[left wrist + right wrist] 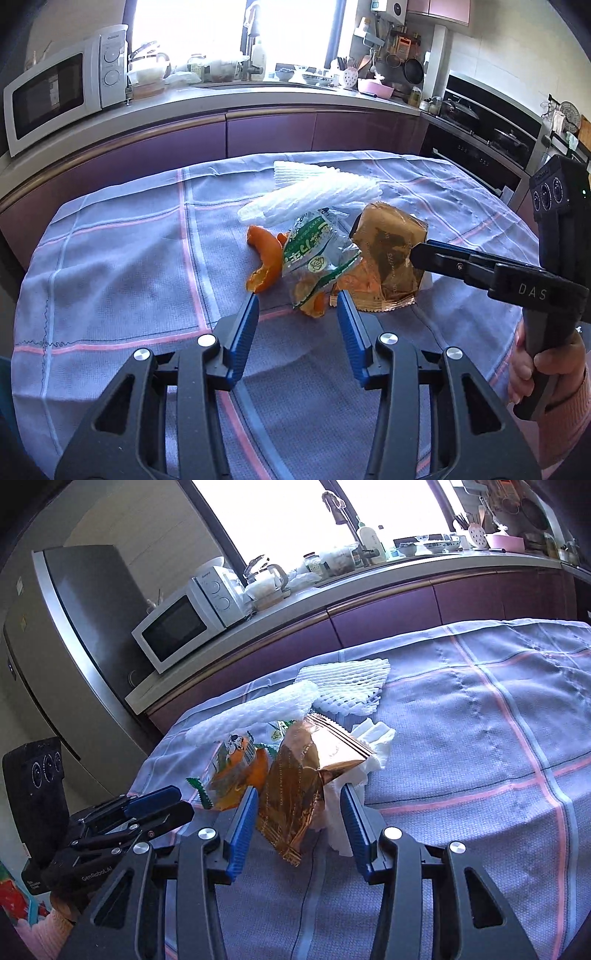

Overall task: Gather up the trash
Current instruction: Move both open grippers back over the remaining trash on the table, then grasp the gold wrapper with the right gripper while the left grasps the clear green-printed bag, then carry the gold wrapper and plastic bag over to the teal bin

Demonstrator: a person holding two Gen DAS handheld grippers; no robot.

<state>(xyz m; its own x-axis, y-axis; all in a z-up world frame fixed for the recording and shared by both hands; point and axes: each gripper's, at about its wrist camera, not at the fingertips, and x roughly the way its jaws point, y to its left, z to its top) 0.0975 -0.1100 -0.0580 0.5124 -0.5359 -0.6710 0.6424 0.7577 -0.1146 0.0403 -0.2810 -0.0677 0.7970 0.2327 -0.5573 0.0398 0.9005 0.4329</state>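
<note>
Tabletop point(110, 258) under a woven check cloth; we note wide bare cloth on all sides of the trash pile, which sits near the far edge. Largest piece: white foam netting point(314, 199), ribbed, long axis running left to right. Next, a crinkled gold foil wrapper point(299, 794), lying lengthwise between the parted right tongs point(299, 794), pads not pressing. Clear printed bag point(317, 254), then curled orange peel point(264, 258). Left tongs point(297, 295) apart, empty, just short of the bag.
</note>
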